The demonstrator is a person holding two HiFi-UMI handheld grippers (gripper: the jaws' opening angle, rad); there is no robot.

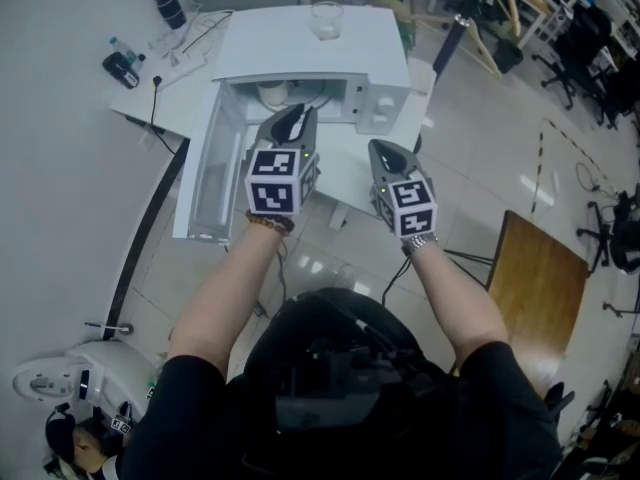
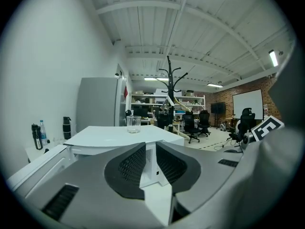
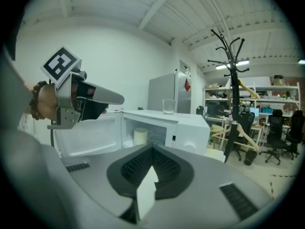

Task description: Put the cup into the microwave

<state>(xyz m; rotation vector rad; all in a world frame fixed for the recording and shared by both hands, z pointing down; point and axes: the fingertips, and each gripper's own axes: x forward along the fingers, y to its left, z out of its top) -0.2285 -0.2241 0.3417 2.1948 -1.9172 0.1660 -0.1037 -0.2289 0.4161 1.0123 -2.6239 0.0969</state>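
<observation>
Microwave point(image 1: 275, 48) on the table, its door point(image 1: 205, 183) swung fully open to the left. A cream mug point(image 1: 272, 92) already sits at the left of the cavity. A clear cup point(image 1: 326, 18) stands upright on the roof, near the back edge. We take this clear one as the cup to load, though we can't be sure.

Left gripper point(image 1: 290, 116) is in front of the open cavity, aimed roughly at the cup. Its jaws are only a narrow slit apart, with nothing between them. Right gripper point(image 1: 388, 150) is just beside it on the control-panel side, jaws pressed together and empty.

Step in hand, as we judge it: reach up for the cup. The jaws need to be much wider before we close in. We should take the cup low on its wall and keep it upright. It should come down clear of the roof's front lip and be set to the right of the mug, not against it. The right gripper should stay out of the path.
</observation>
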